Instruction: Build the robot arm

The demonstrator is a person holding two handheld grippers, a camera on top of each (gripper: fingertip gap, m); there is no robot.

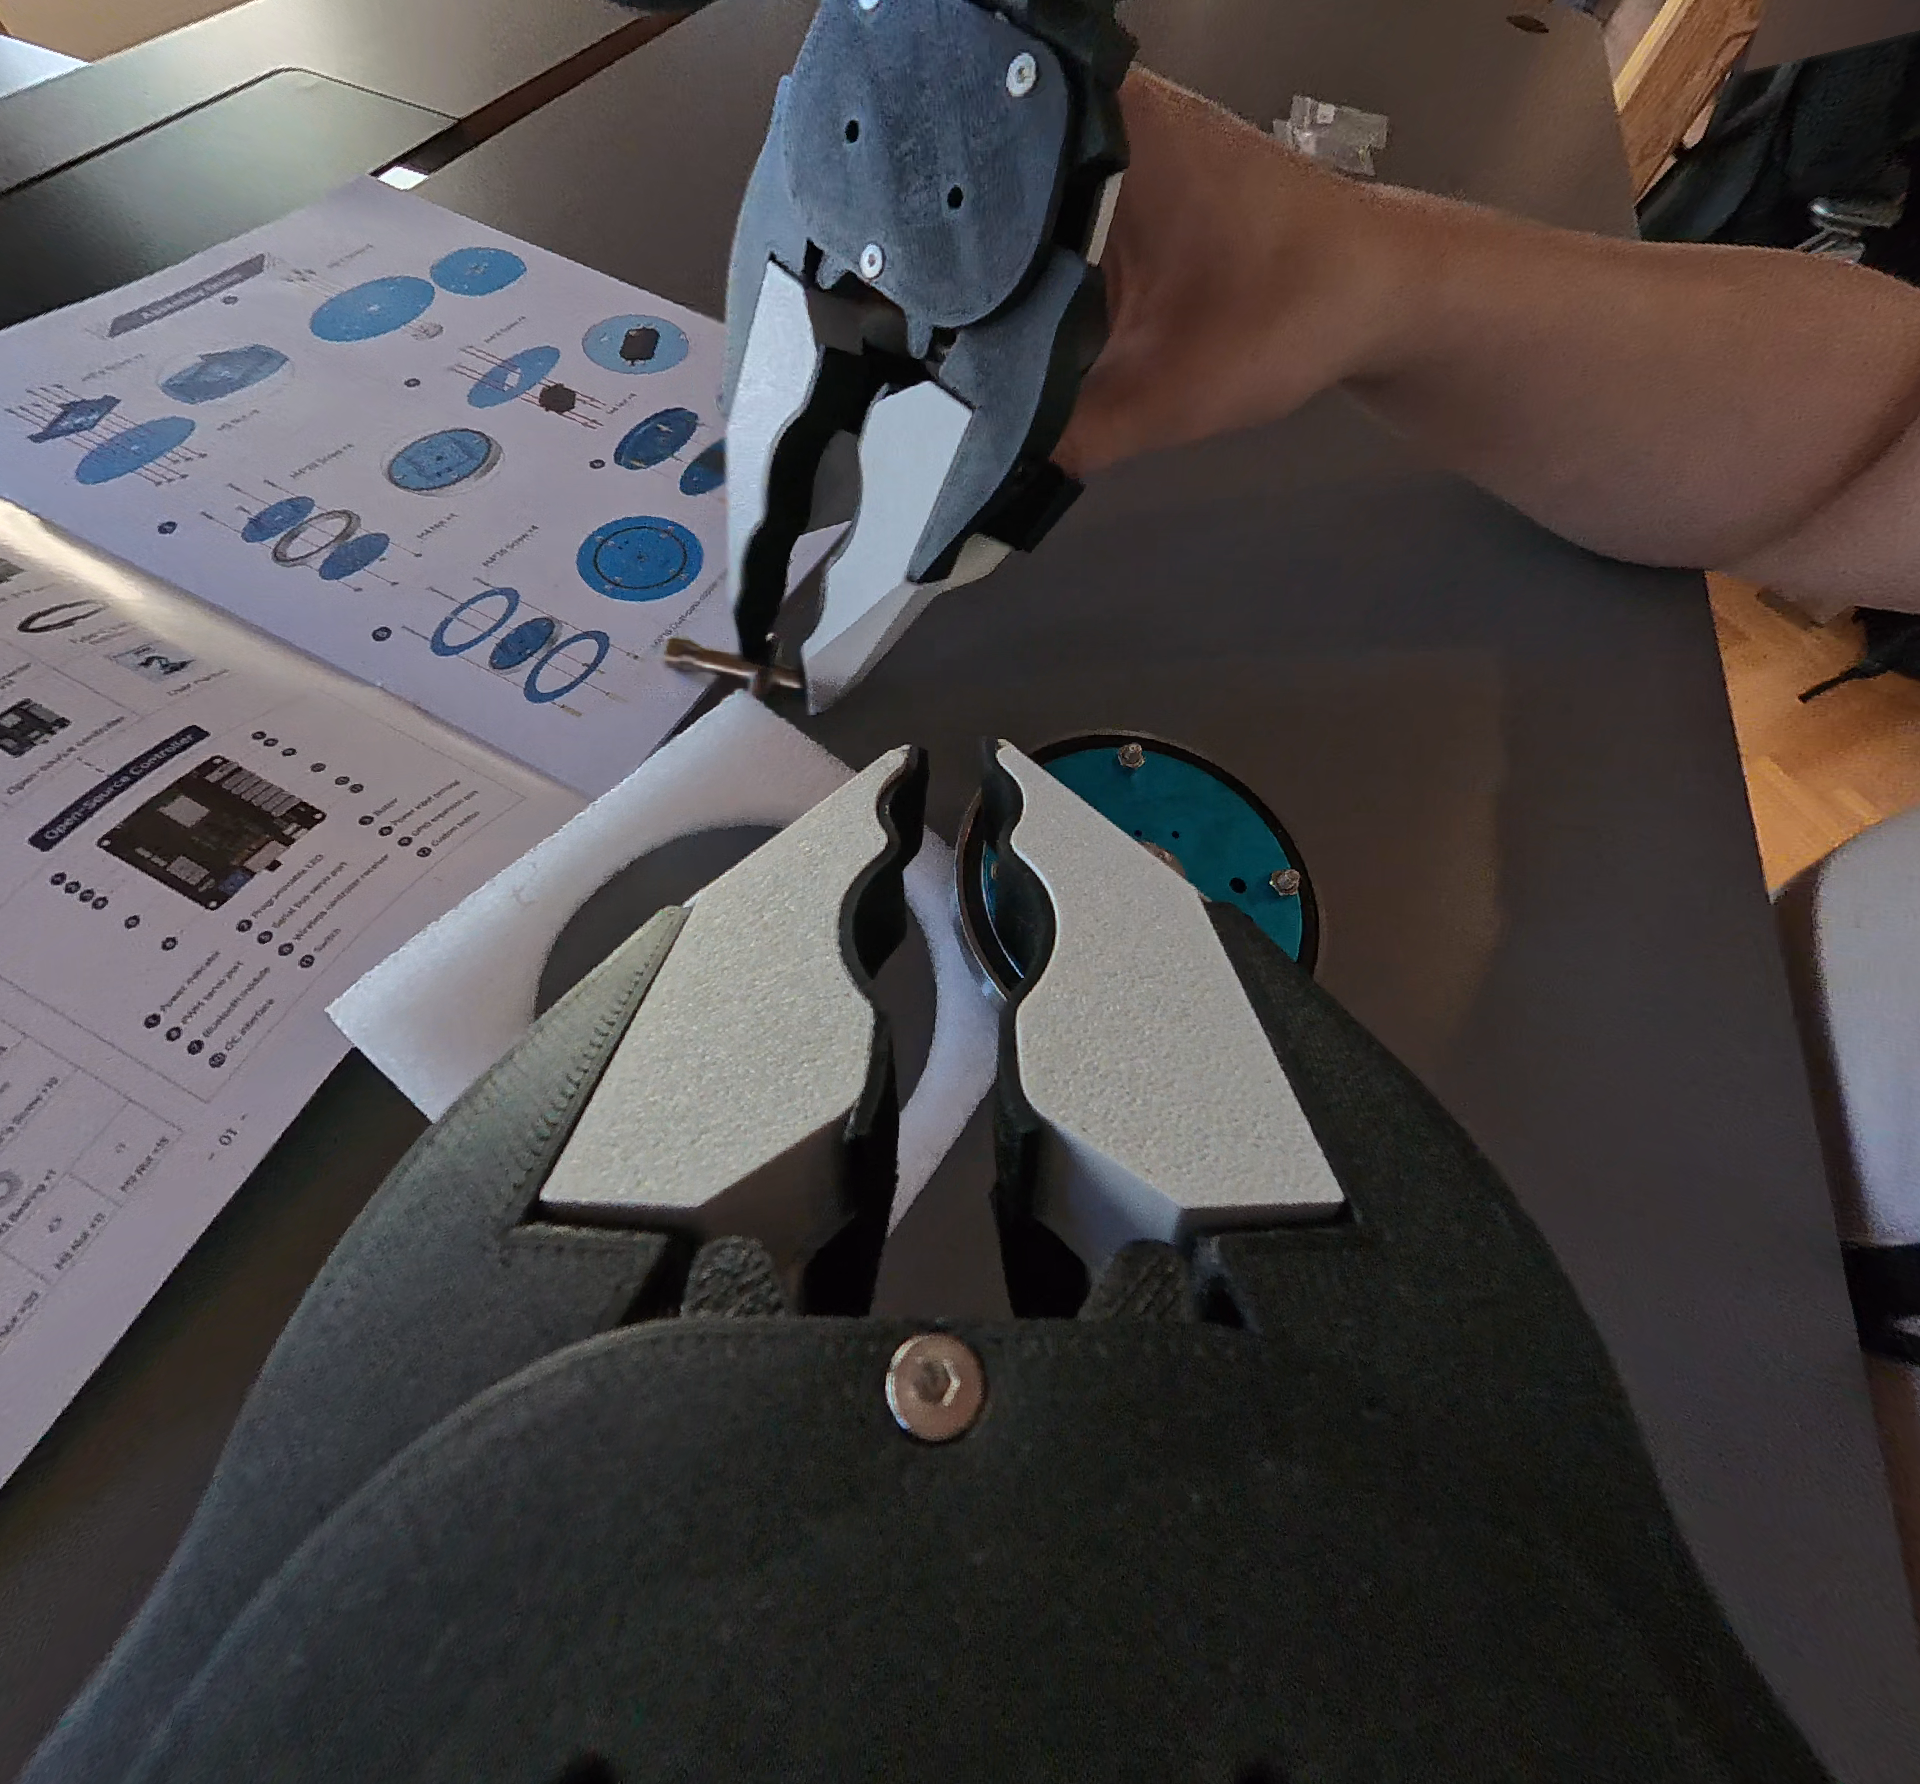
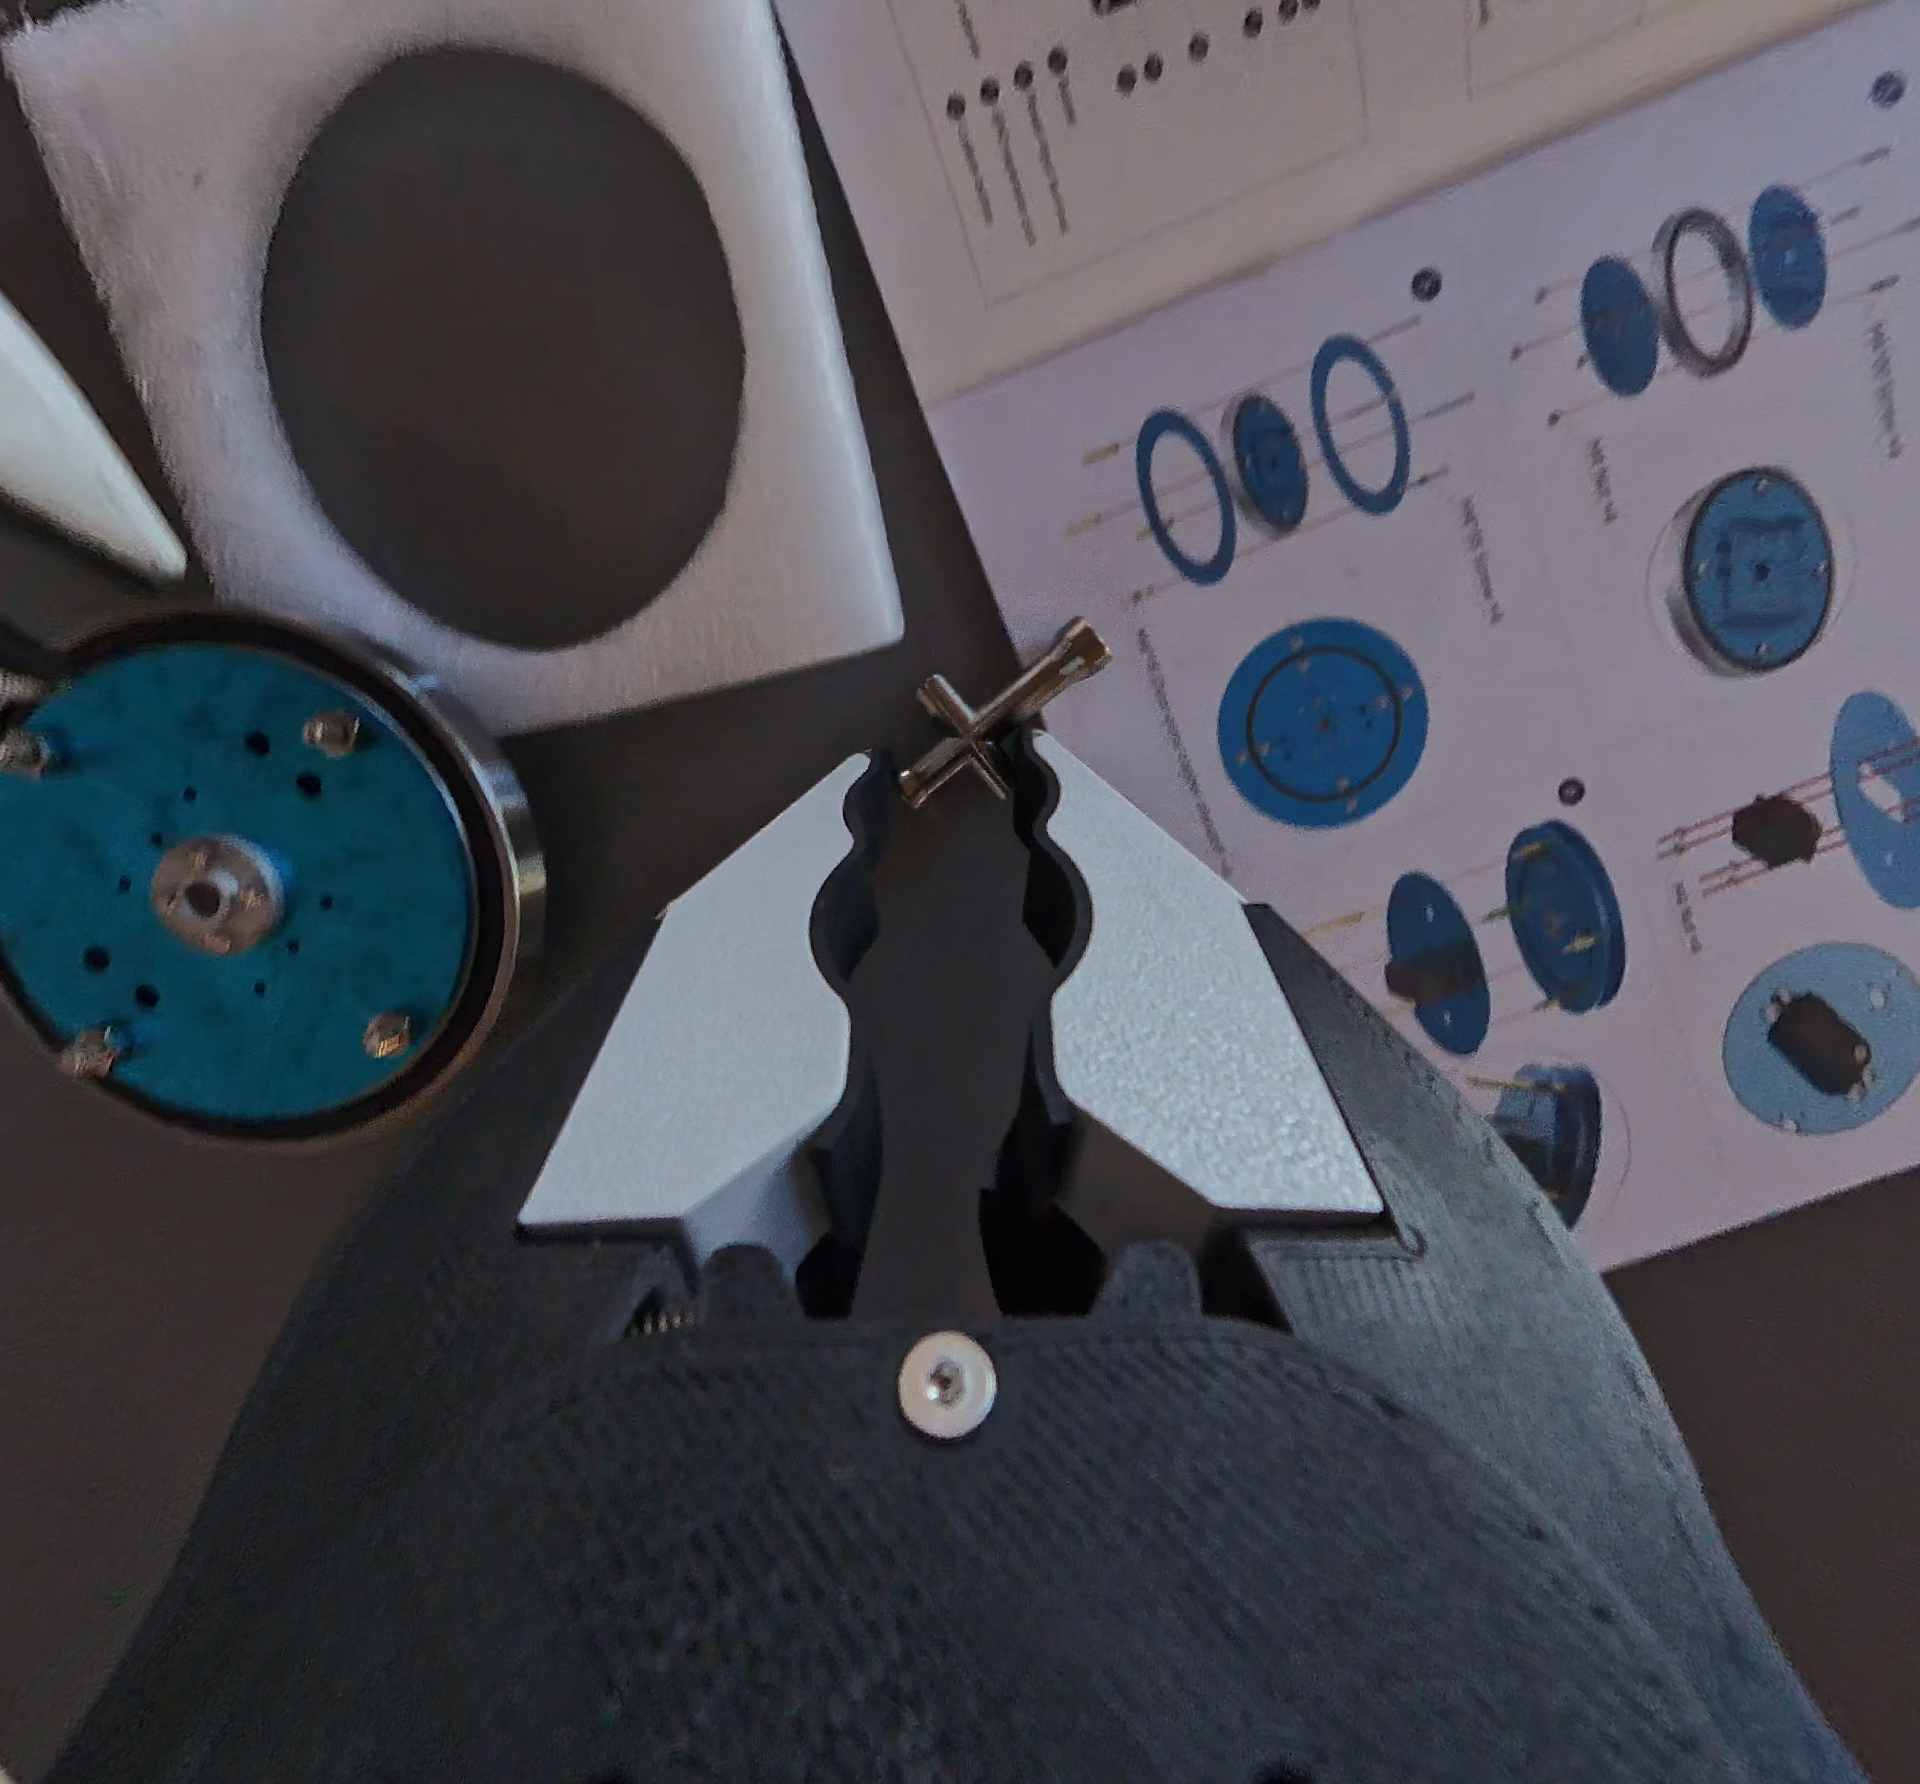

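Observation:
My left gripper (image 1: 953,760) is nearly closed on the metal rim of a round blue disc assembly (image 1: 1179,835) with small nuts on its face, lying on the dark table. The disc shows whole in the right wrist view (image 2: 229,887), with one white finger (image 2: 73,477) of the left gripper beside it. My right gripper (image 2: 956,752) is shut on a small metal cross-shaped wrench (image 2: 1003,716) at its fingertips. In the left wrist view the right gripper (image 1: 792,680) hangs point-down just beyond my left fingertips, holding the wrench (image 1: 722,666) low over the paper's edge.
A white foam square with a round hole (image 2: 821,446) lies left of the disc (image 1: 665,830). Two printed instruction sheets (image 1: 416,446) (image 2: 1455,591) cover the table's left. A small clear bag (image 1: 1335,129) lies far back. A person's forearm (image 1: 1507,404) reaches in from the right. My hands' fingertips stand some 11 cm from each other.

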